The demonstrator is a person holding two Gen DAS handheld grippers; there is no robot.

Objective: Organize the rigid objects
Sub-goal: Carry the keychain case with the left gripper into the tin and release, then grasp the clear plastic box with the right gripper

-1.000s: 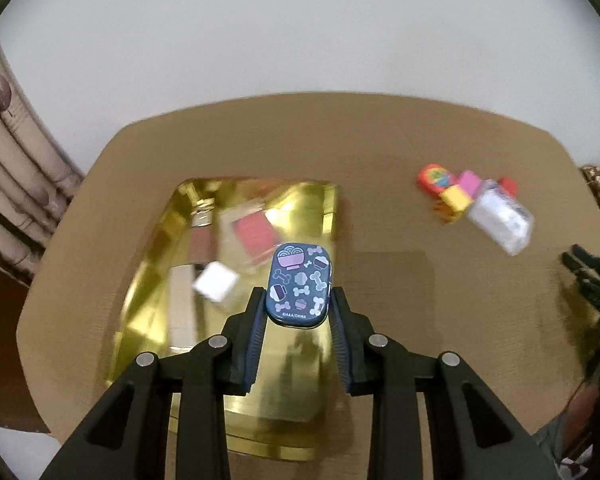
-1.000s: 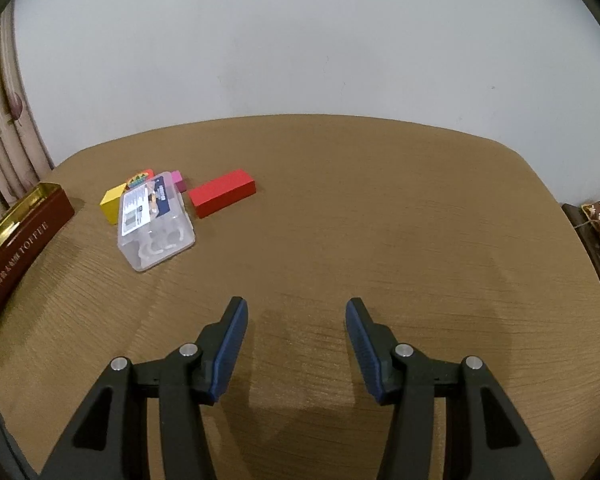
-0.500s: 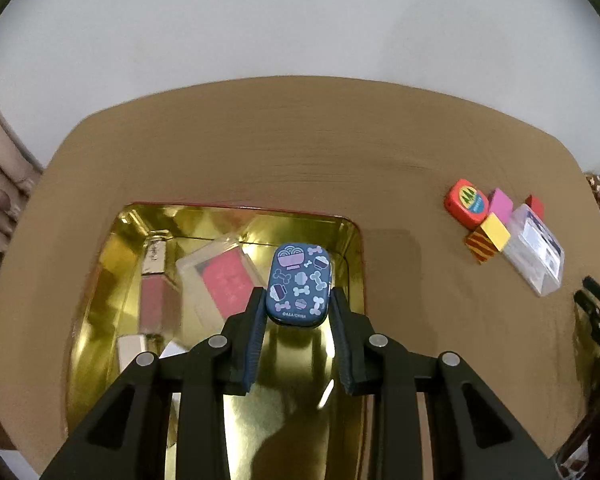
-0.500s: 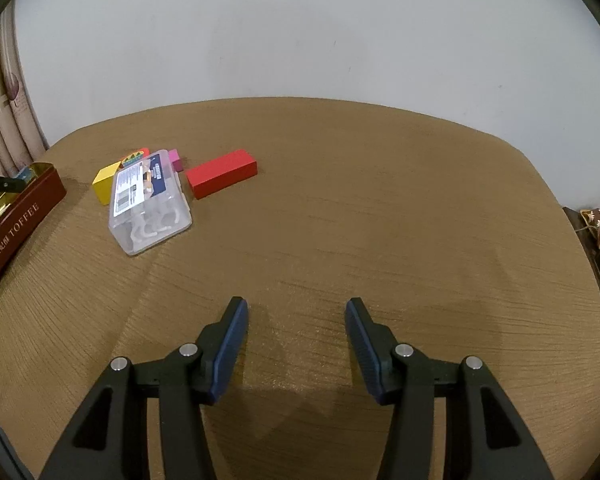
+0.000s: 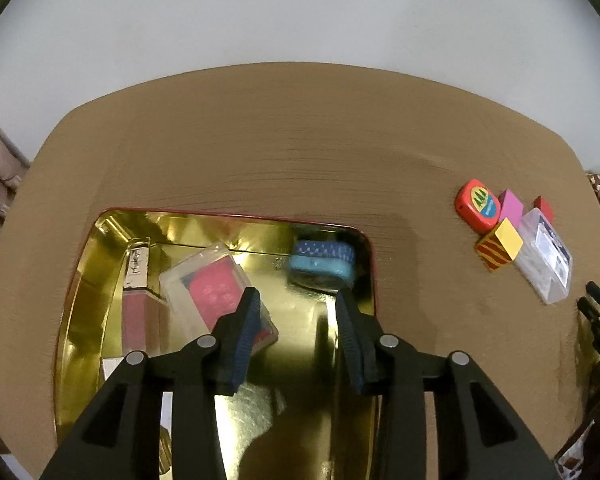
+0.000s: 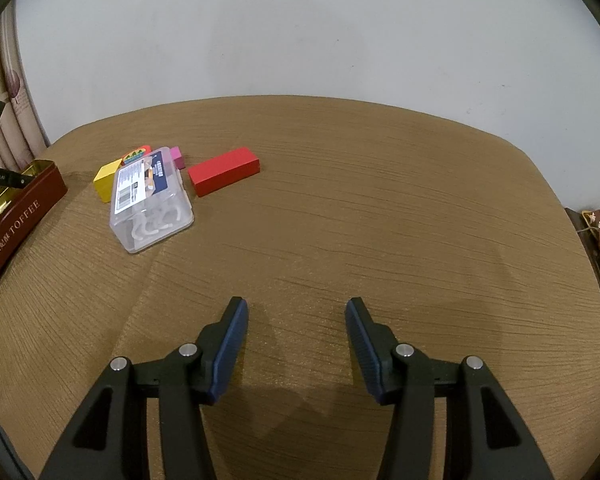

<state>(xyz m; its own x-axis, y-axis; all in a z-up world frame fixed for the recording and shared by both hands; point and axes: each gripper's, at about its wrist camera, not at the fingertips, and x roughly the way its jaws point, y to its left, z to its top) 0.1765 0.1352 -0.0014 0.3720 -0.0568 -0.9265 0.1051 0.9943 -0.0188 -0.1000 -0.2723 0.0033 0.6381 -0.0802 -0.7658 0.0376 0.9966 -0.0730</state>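
My left gripper (image 5: 296, 304) is open and empty above the gold tin tray (image 5: 100, 248). The small blue patterned tin (image 5: 322, 264) lies in the tray's far right corner, just ahead of my fingertips. The tray also holds a clear case with a red card (image 5: 216, 288) and a pink lip gloss tube (image 5: 134, 304). My right gripper (image 6: 296, 310) is open and empty over bare table. A clear plastic floss box (image 6: 150, 200), a red block (image 6: 224, 170), a yellow block (image 6: 106, 178) and a pink block (image 6: 177, 156) lie to its far left.
The tray's red side marked TOFFEE (image 6: 16, 224) shows at the left edge of the right wrist view. A red round tape measure (image 5: 478, 204) sits with the blocks right of the tray. The brown table (image 6: 380, 220) ends at a white wall.
My left gripper opened and let go of the blue tin, which now lies in the tray's far right corner. The right gripper barely moved.
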